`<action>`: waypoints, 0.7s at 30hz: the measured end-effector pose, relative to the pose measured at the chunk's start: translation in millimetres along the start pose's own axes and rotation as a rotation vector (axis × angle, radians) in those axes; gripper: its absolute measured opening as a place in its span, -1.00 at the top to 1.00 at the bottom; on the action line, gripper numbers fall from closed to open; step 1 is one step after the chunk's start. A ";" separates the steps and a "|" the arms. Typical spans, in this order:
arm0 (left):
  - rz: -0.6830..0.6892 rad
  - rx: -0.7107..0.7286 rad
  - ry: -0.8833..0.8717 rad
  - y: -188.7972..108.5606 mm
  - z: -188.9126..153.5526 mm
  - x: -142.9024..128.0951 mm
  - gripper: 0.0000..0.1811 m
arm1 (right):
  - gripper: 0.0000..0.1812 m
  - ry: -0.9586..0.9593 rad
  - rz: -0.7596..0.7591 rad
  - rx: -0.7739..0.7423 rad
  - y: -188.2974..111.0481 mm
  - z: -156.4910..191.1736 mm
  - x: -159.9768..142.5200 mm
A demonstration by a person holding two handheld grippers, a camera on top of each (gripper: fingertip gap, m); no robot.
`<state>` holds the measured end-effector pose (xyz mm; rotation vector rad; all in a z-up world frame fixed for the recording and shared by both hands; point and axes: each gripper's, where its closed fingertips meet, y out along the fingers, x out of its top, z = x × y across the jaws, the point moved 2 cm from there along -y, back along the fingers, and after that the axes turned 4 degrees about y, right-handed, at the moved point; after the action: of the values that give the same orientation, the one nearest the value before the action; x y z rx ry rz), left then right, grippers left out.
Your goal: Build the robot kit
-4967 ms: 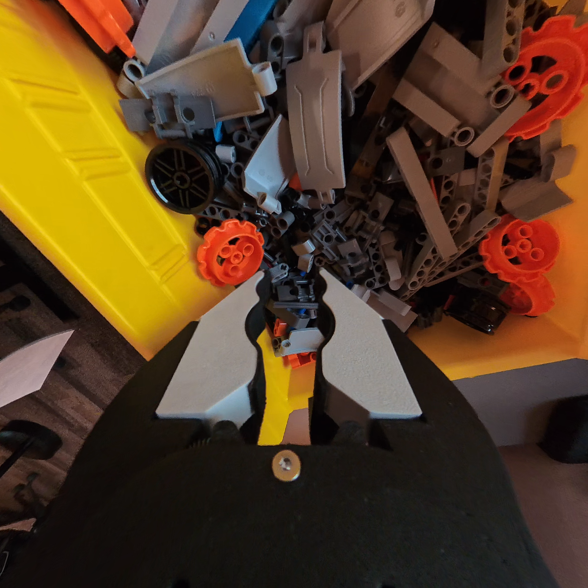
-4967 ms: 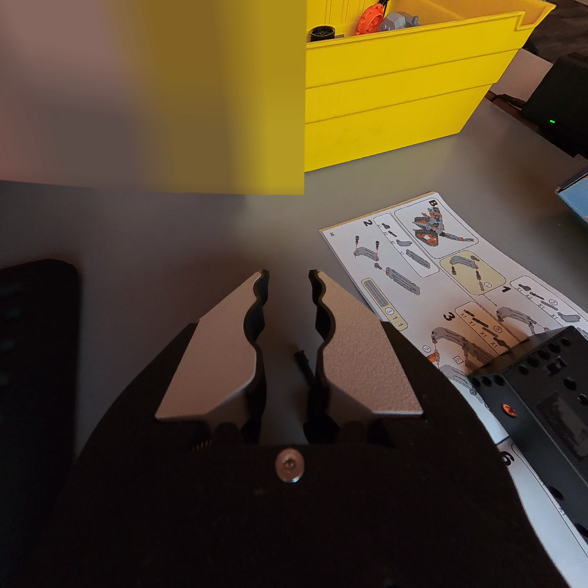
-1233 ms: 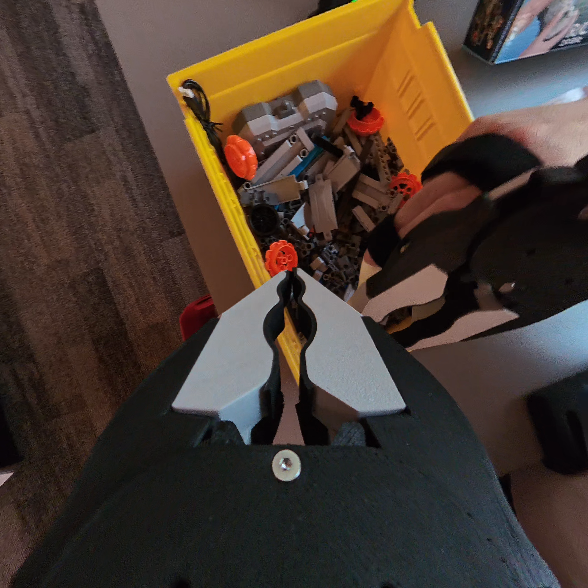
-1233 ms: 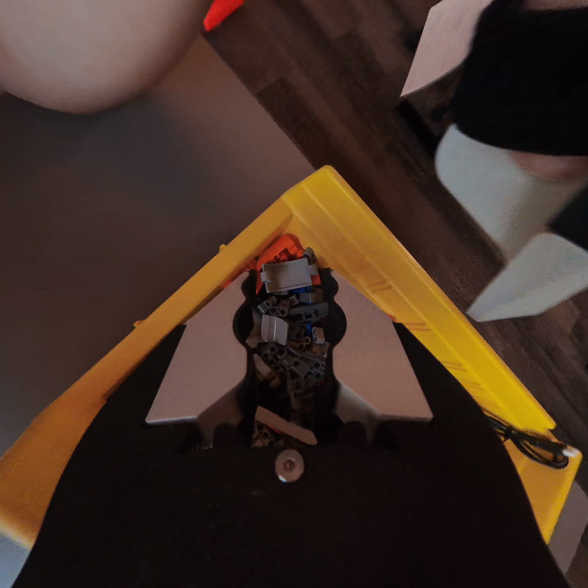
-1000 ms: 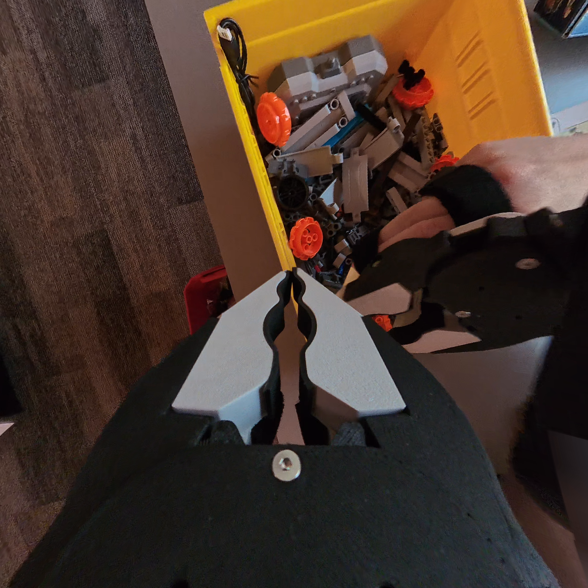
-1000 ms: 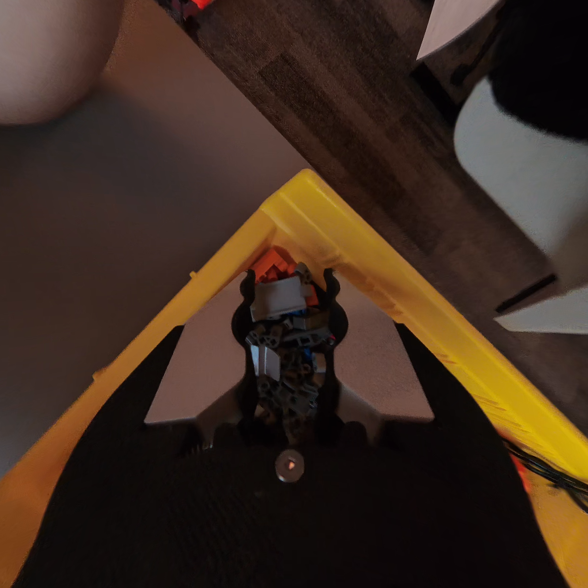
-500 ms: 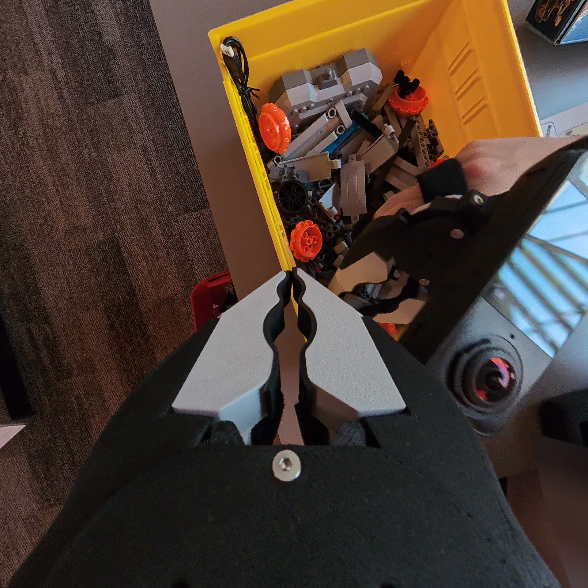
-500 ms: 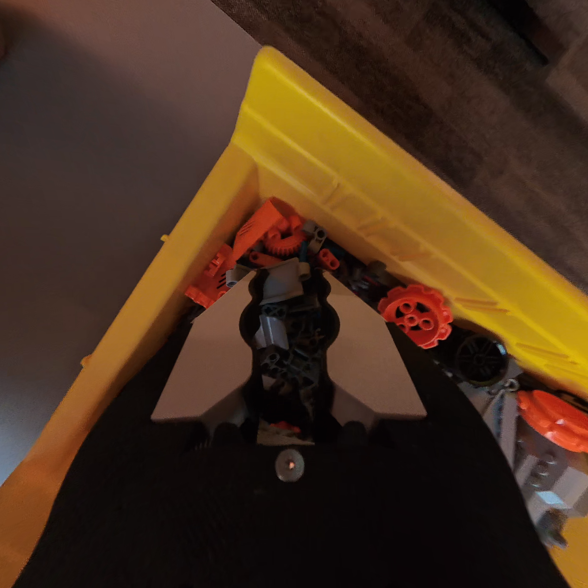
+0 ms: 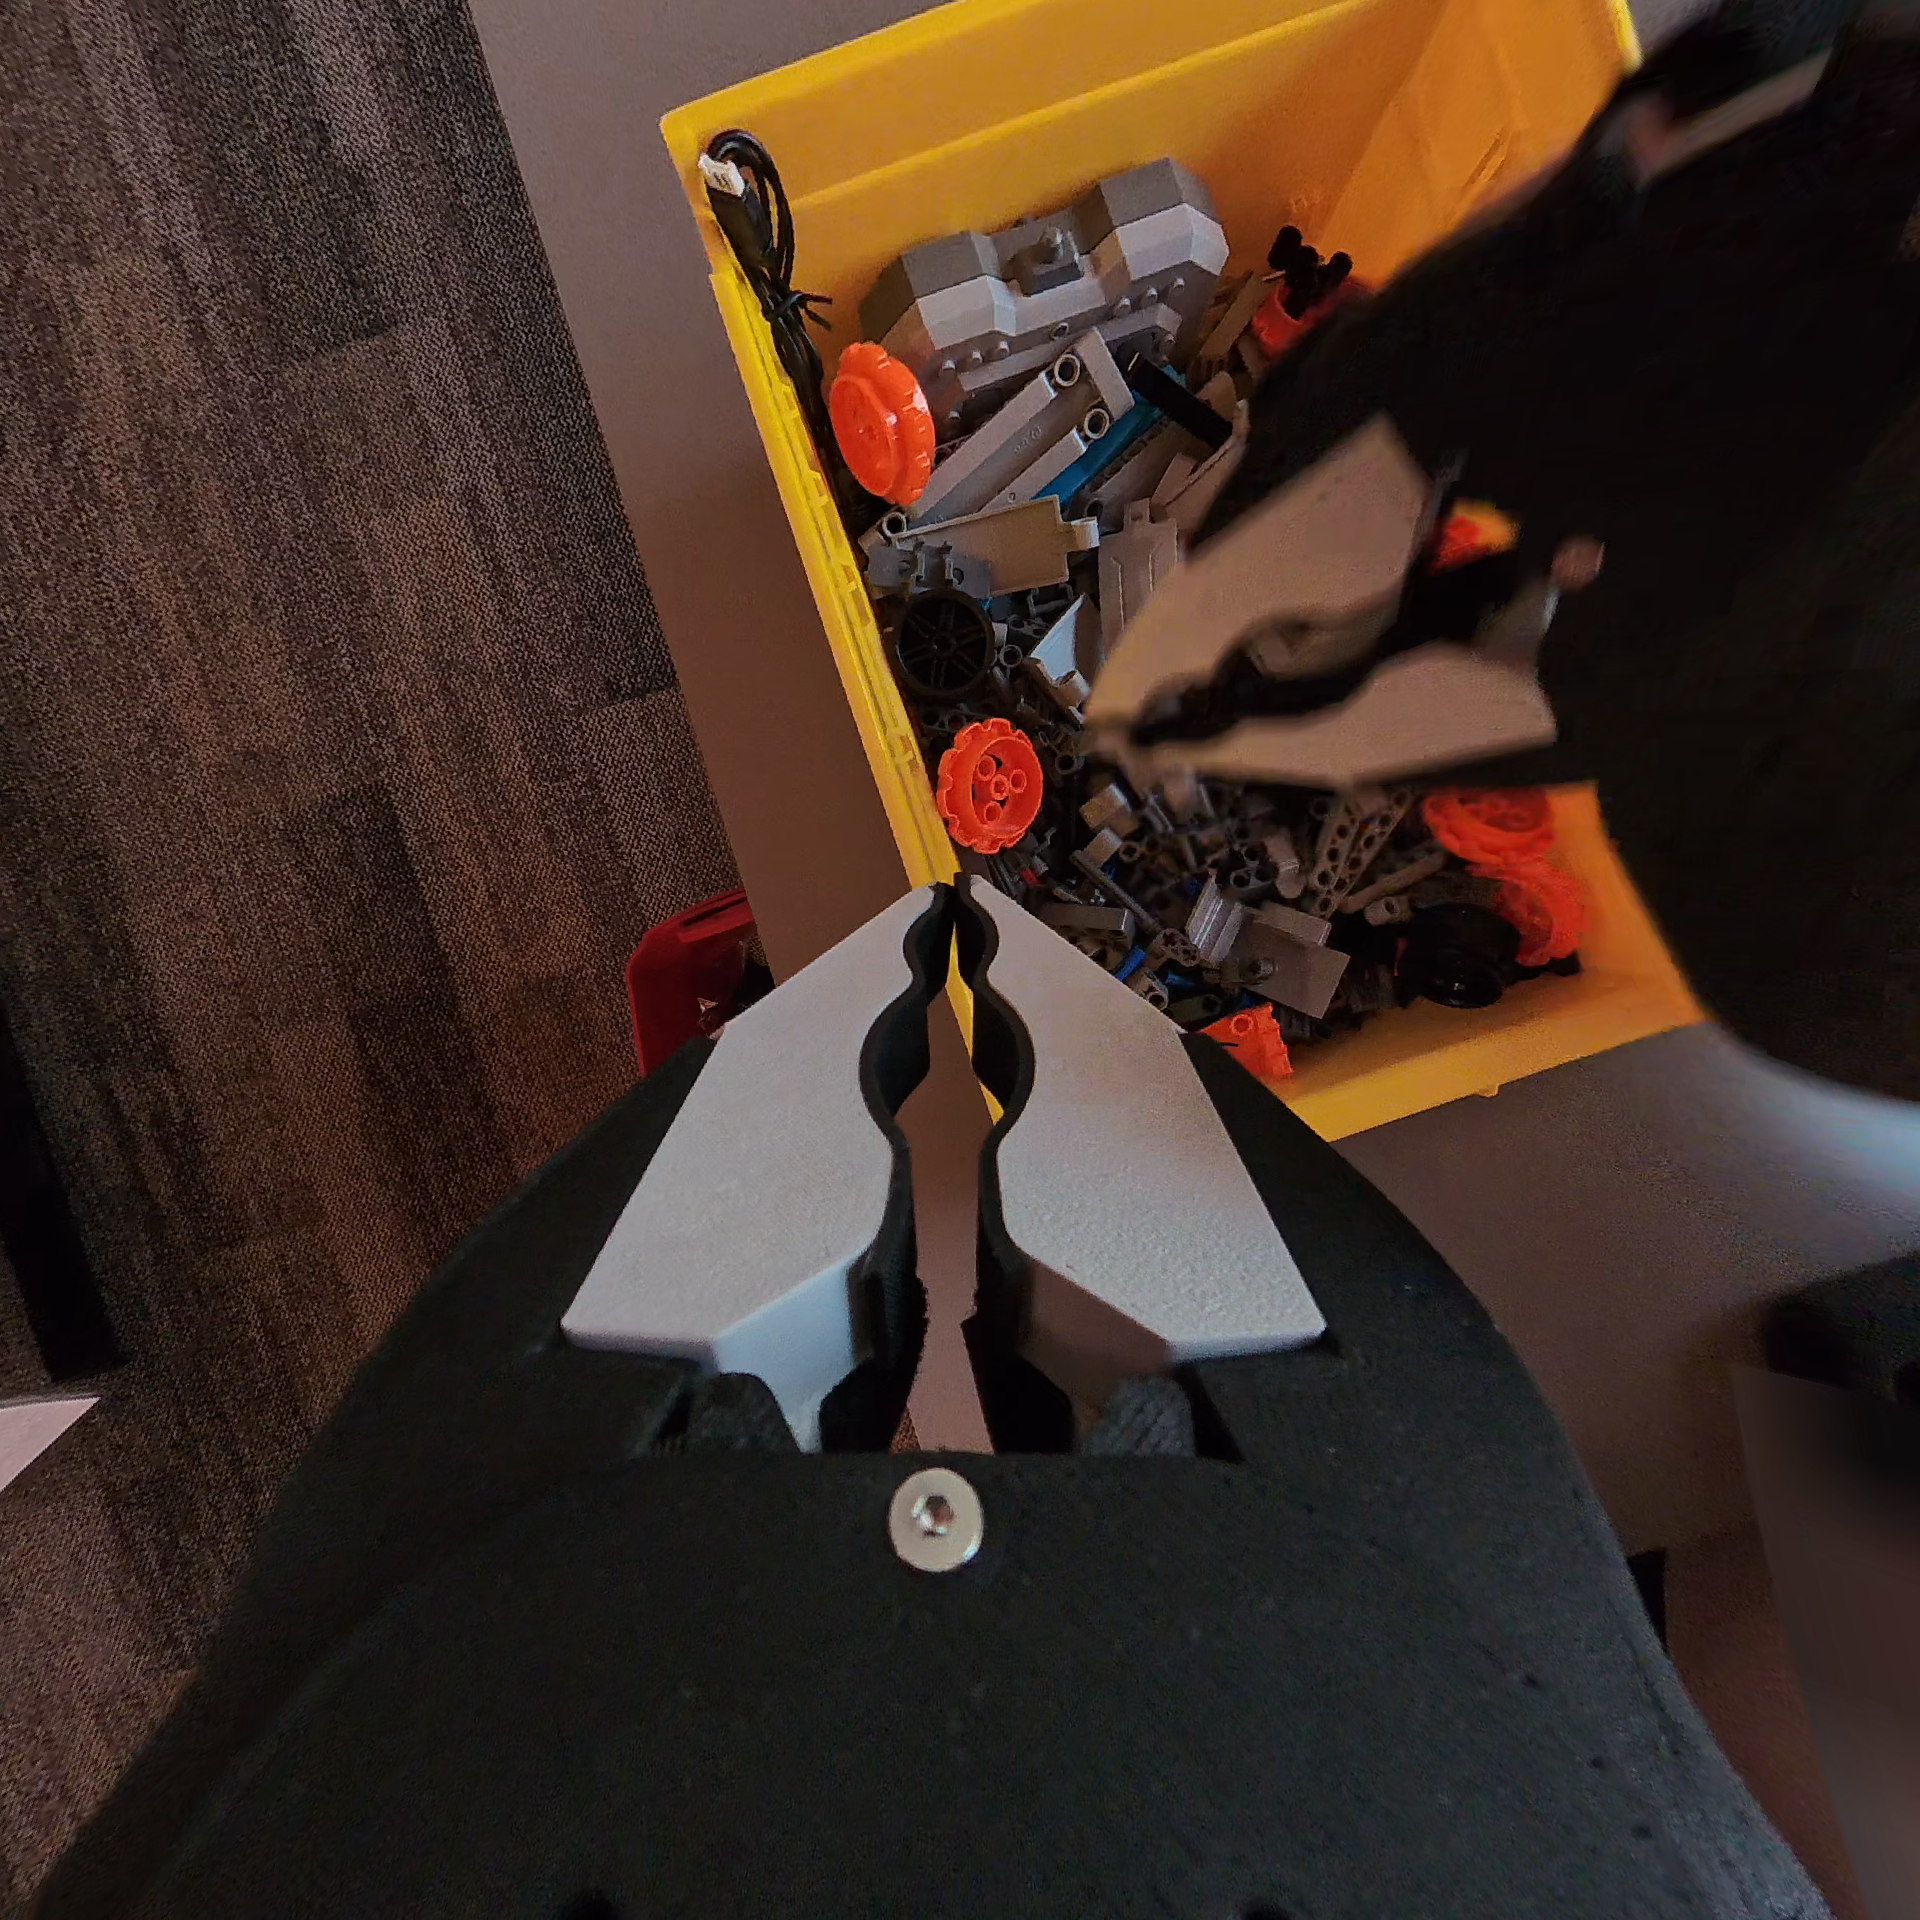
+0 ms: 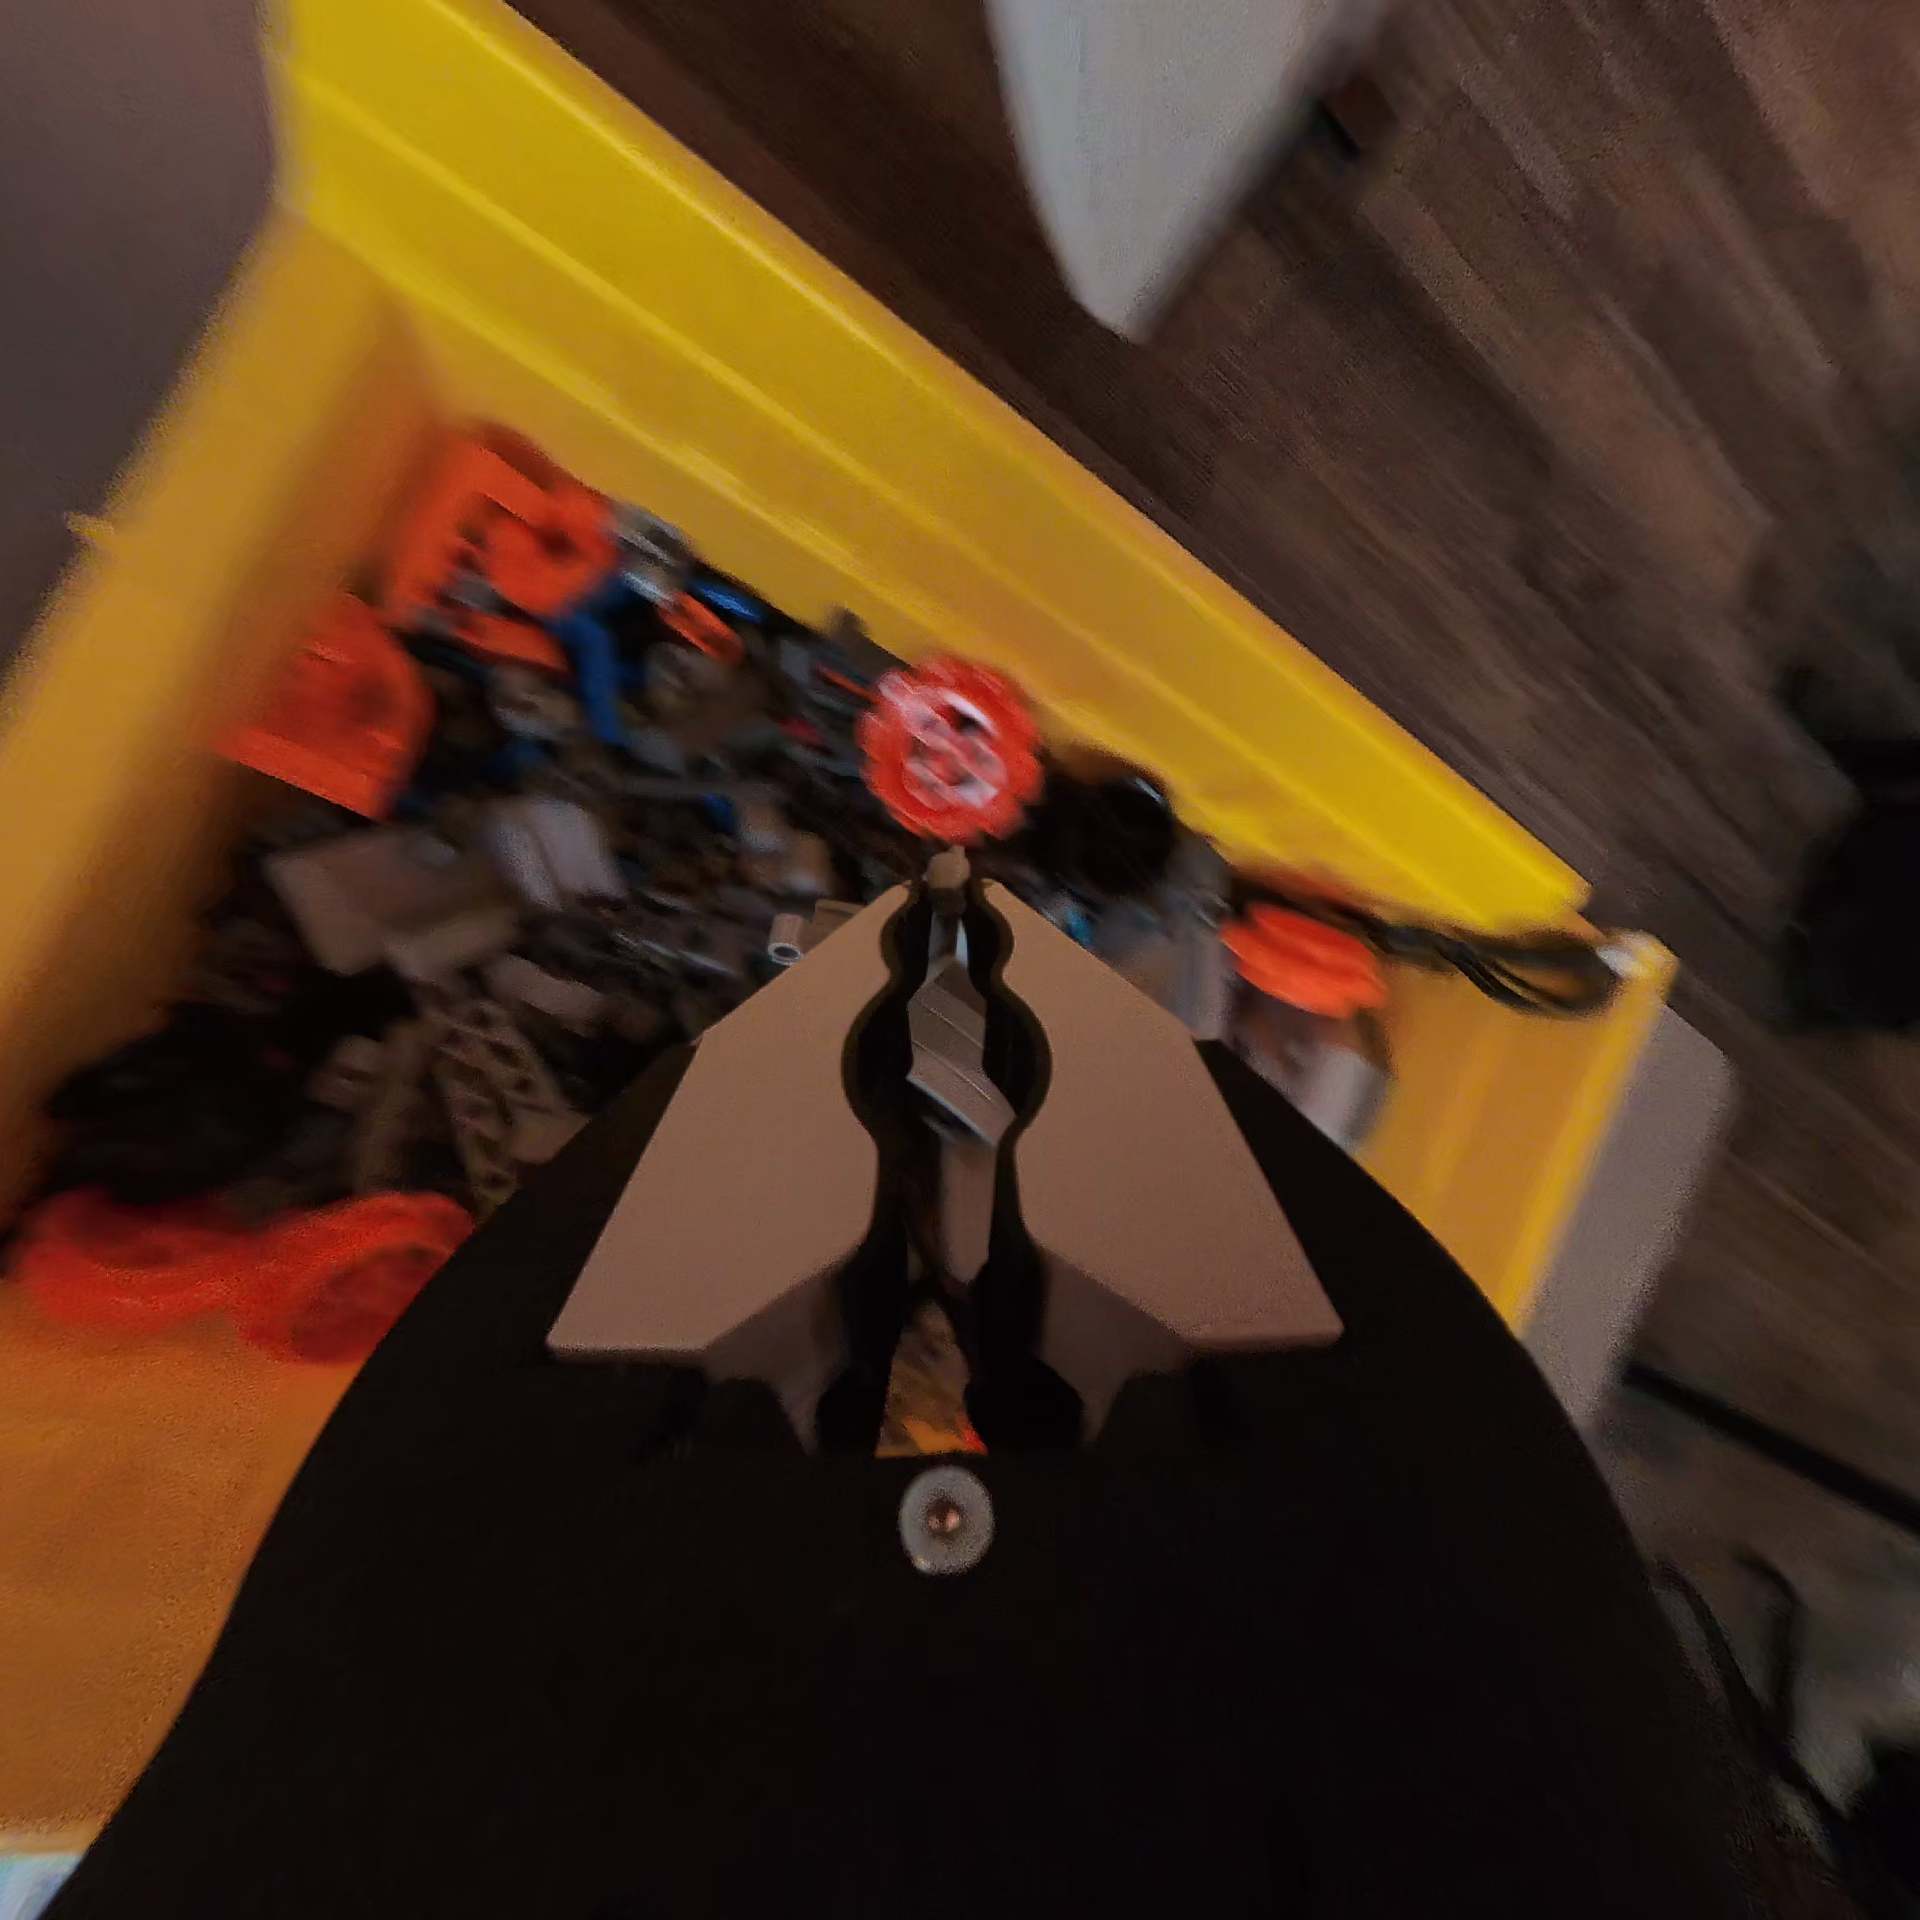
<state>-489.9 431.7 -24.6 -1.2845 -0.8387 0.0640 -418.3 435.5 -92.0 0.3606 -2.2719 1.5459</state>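
Observation:
A yellow bin on a grey table holds a heap of grey, black, blue and orange building pieces. My left gripper is shut and empty, held over the bin's near left corner. My right gripper shows blurred above the middle of the heap. In the right wrist view it is shut on a small grey piece that fills the gap between its fingers. Past its tips lie an orange toothed wheel and the bin's wall. That view is motion-blurred.
A large grey block, an orange toothed wheel and a black wheel lie in the bin. A black cable hangs at its far left corner. A red object sits below the table edge over dark carpet. Spacing between my two grippers at the tips: around 9 cm. To the orange toothed wheel: right tips about 4 cm, left tips about 10 cm. It is also in sight in the left wrist view.
My right gripper went into the heap open, shut on a small grey piece and rose with it, swinging across the bin. My left gripper stayed shut and hardly moved.

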 end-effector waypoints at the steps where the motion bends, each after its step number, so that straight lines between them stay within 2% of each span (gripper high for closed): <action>1: 0.000 -0.001 0.000 -0.2 -0.2 -0.1 1.00 | 0.94 0.009 0.041 -0.046 -3.5 -13.5 -10.4; 3: 0.003 -0.007 0.003 -0.1 -2.0 -0.2 1.00 | 0.93 0.033 0.120 -0.099 -6.6 -32.7 -31.4; 6: 0.012 -0.049 0.025 2.3 -10.1 -0.3 1.00 | 0.92 0.104 0.202 -0.067 0.6 -37.6 -57.1; 8: 0.030 -0.087 0.047 5.2 -17.7 -1.9 1.00 | 0.85 0.120 0.210 -0.069 3.1 -38.2 -63.4; 11: 0.078 -0.111 0.073 10.3 -23.5 -7.9 1.00 | 0.84 0.092 0.043 -0.031 -3.9 -19.8 -34.8; 14: 0.087 -0.098 0.058 11.0 -20.4 -9.1 1.00 | 0.63 0.008 -0.175 0.151 -11.3 34.4 12.6; 17: 0.072 -0.076 0.037 7.6 -15.2 -8.9 1.00 | 0.49 -0.108 -0.183 0.274 2.2 77.7 28.8; 19: 0.062 -0.063 0.027 4.8 -12.0 -9.3 1.00 | 0.43 -0.203 -0.145 0.234 16.8 82.5 28.6; 21: 0.052 -0.057 0.015 2.1 -9.6 -9.6 1.00 | 0.41 -0.214 -0.108 0.216 27.4 79.2 27.7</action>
<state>-490.3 419.9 -31.6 -1.3587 -0.7997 0.0720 -466.8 371.7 -129.0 0.7272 -2.1991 1.7750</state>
